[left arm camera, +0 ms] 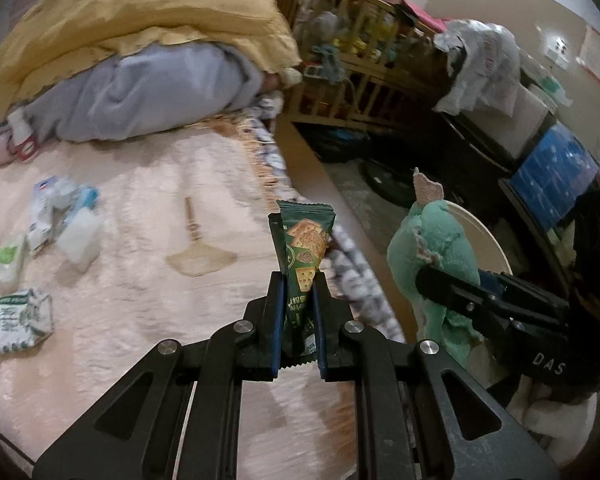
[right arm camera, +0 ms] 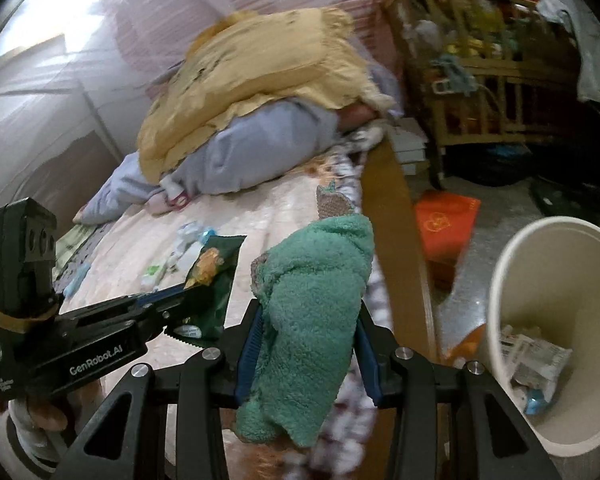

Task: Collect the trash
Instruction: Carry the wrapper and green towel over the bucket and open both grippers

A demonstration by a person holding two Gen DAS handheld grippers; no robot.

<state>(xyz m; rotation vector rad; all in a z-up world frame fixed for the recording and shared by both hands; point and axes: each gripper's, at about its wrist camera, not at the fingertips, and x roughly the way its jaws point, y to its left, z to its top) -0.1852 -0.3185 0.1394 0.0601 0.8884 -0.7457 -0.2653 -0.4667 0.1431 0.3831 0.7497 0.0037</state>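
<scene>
My left gripper (left arm camera: 298, 280) is shut on a green cracker wrapper (left arm camera: 305, 236) and holds it upright above the bed's right edge; it also shows in the right wrist view (right arm camera: 214, 276). My right gripper (right arm camera: 308, 312) is shut on a green fuzzy sock (right arm camera: 312, 304), also seen in the left wrist view (left arm camera: 436, 248). A cream trash bin (right arm camera: 516, 264) stands on the floor to the right, with wrappers inside (right arm camera: 536, 364). More wrappers and packets (left arm camera: 60, 220) and a crumpled white-green pack (left arm camera: 16, 320) lie on the pink bedspread at left.
A yellow and grey duvet pile (left arm camera: 140, 52) fills the head of the bed. A wooden crib (left arm camera: 356, 52) full of toys stands beyond the bed. An orange box (right arm camera: 446, 224) lies on the floor. A wooden bed rail (right arm camera: 396, 216) separates bed and floor.
</scene>
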